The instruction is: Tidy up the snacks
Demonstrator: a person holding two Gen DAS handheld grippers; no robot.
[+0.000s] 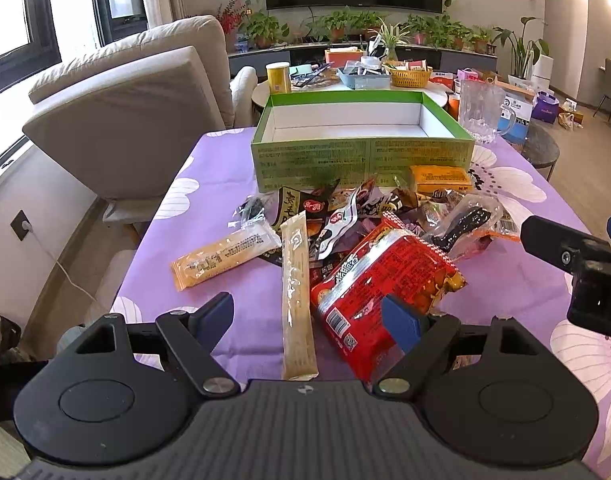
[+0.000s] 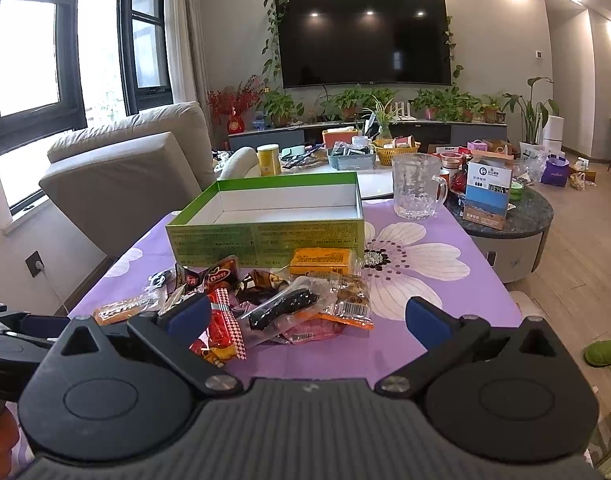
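A heap of mixed snack packets (image 1: 369,216) lies on the counter, which is covered by a purple cloth with white flowers (image 1: 225,168). The heap sits just in front of an open green cardboard box with a white inside (image 1: 361,152), its near wall touching or almost touching the rearmost packets. The box is empty.

The left tongs (image 1: 309,312) stand wide, holding nothing. Between their blue pads lie the near end of a long pale stick packet (image 1: 295,280) and the corner of a large red noodle bag (image 1: 377,280); the right pad overlaps that bag in the view, though I cannot tell whether it touches. A beige wafer-style bar packet (image 1: 221,256) lies apart to the left, with bare cloth around it up to the counter's left edge.

The right tongs (image 2: 307,316) are also wide and empty, hovering over the near side of the heap, above a clear packet with a dark snack inside (image 2: 285,308). To their right the cloth is free out to the counter's right edge. A clear glass mug (image 2: 417,184) stands beside the box's right rear corner, near the far edge. An orange rectangular packet (image 2: 323,262) rests against the box front.
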